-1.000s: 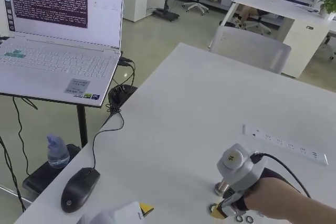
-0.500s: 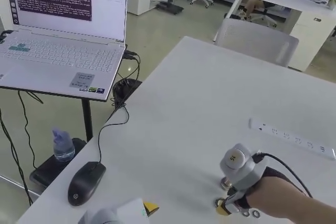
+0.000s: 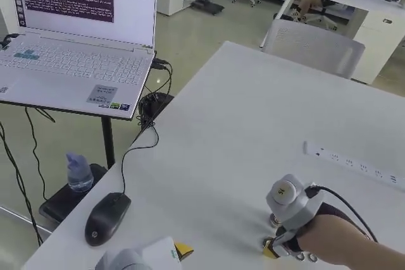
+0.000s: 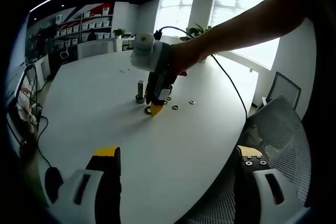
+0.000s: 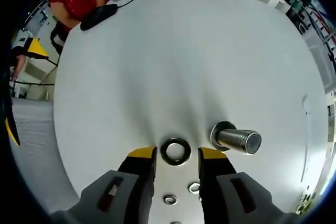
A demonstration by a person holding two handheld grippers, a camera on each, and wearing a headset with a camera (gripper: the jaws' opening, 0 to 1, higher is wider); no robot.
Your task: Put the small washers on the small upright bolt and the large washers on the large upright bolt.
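A large upright bolt (image 5: 236, 139) stands on the white table (image 5: 157, 66). A large washer (image 5: 164, 151) lies flat just left of it. My right gripper (image 5: 177, 153) is open, its yellow-tipped jaws on either side of that washer and apart from it. Two small washers (image 5: 195, 187) (image 5: 170, 199) lie closer in, between the jaws. In the head view the right gripper (image 3: 273, 249) points down beside the bolt (image 3: 273, 221). My left gripper (image 4: 178, 153) is open and holds nothing, well back from the bolt (image 4: 140, 92) and the washers (image 4: 175, 107).
A black mouse (image 3: 107, 217) sits near the table's left edge and a white power strip (image 3: 351, 164) lies at the far right. An open laptop (image 3: 69, 61) stands on a side stand to the left. A grey chair (image 3: 313, 45) is at the far edge.
The head view has shifted slightly. The right gripper has stayed low beside the bolt, over the washers.
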